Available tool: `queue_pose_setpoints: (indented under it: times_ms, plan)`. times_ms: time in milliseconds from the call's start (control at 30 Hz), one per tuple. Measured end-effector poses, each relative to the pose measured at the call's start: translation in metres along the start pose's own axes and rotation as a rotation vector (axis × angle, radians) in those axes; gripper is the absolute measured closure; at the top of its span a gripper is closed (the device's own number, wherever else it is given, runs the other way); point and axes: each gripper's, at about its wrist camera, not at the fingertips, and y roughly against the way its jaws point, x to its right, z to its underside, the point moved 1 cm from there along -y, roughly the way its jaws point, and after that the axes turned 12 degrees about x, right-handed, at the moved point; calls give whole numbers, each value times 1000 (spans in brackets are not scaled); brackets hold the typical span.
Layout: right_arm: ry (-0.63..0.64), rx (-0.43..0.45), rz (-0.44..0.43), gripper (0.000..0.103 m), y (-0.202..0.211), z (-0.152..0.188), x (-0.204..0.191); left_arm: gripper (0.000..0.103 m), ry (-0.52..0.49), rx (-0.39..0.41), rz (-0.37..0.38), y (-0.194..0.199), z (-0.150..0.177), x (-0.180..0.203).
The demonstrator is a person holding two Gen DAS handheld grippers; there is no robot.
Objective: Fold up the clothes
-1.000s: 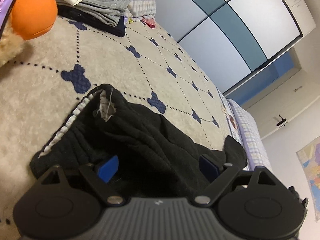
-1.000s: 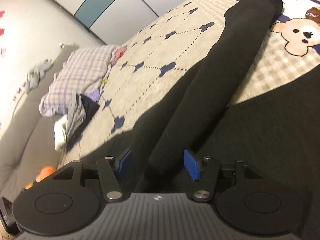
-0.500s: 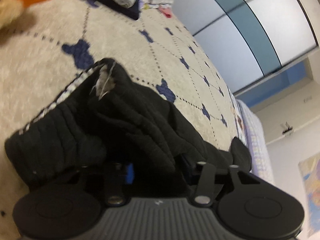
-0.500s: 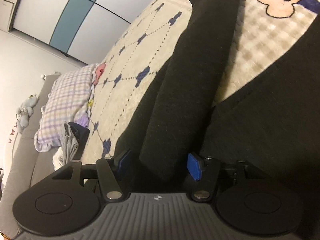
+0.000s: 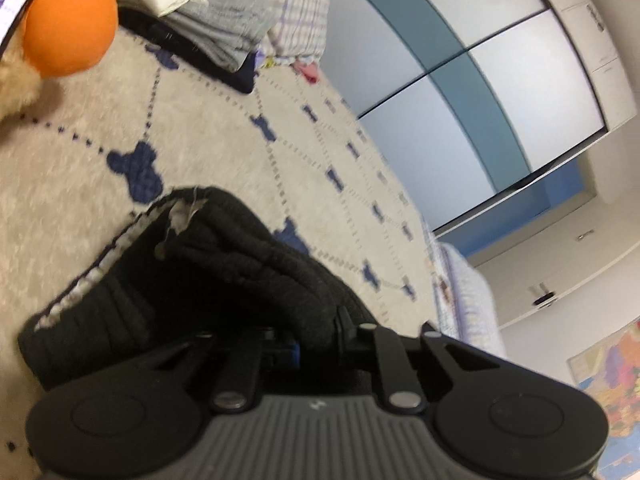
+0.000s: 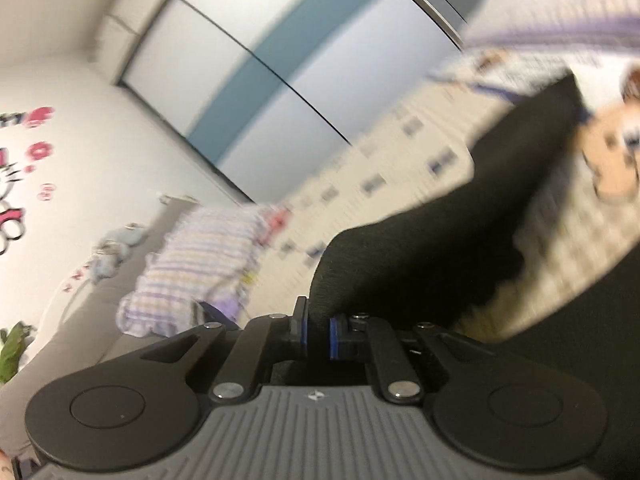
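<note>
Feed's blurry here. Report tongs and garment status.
Left tongs and right tongs just closed, both shut on black garment. Bedspread ahead, nothing blocking.

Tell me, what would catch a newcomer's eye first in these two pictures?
Probably the black garment, bunched on the cream blanket with dark blue bear shapes, pinched at both ends: the left gripper and the right gripper have just closed their fingers on its fabric. Next, the bright orange ball at the left view's top left corner.
</note>
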Motion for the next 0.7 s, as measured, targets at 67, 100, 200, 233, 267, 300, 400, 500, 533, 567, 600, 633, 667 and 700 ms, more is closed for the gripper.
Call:
queue_pose_setpoints:
  times_ms: [67,100,200,233,267,300,400,500,533,567,600,633,667,700]
  plan:
    - [61,27,-19,93,13,-3,-14,88,-12,3,14,8,-6,3]
    - [107,37,-22,93,21,-2,-22,88,-24,0,18,11,-9,5]
    - [233,40,-11,93,43,1,-42,88,-63,-38,15,21,-10,4]
    - [255,32,-8,93,51,1,-46,88,-76,-52,12,25,-10,3]
    - [271,20,-4,93,58,1,-51,88,-93,-66,8,29,-8,1]
    - [273,2,5,93,62,1,-54,88,-110,-80,3,33,-6,-1]
    - [289,-60,36,93,75,4,-60,88,-157,-120,-12,43,0,-7]
    - [330,-108,63,93,89,17,-59,88,-204,-153,-32,50,10,-14]
    - [346,-124,73,93,93,23,-58,88,-216,-161,-40,51,13,-17]
    - [358,-141,84,93,96,29,-56,88,-228,-169,-49,53,16,-19]
    - [368,-161,95,93,100,35,-53,88,-242,-177,-57,54,19,-21]
    - [378,-181,106,93,103,41,-51,88,-251,-184,-65,54,21,-23]
    - [383,-200,117,93,106,46,-48,88,-261,-190,-73,55,23,-25]
    - [383,-218,127,93,108,51,-44,88,-268,-196,-81,56,25,-28]
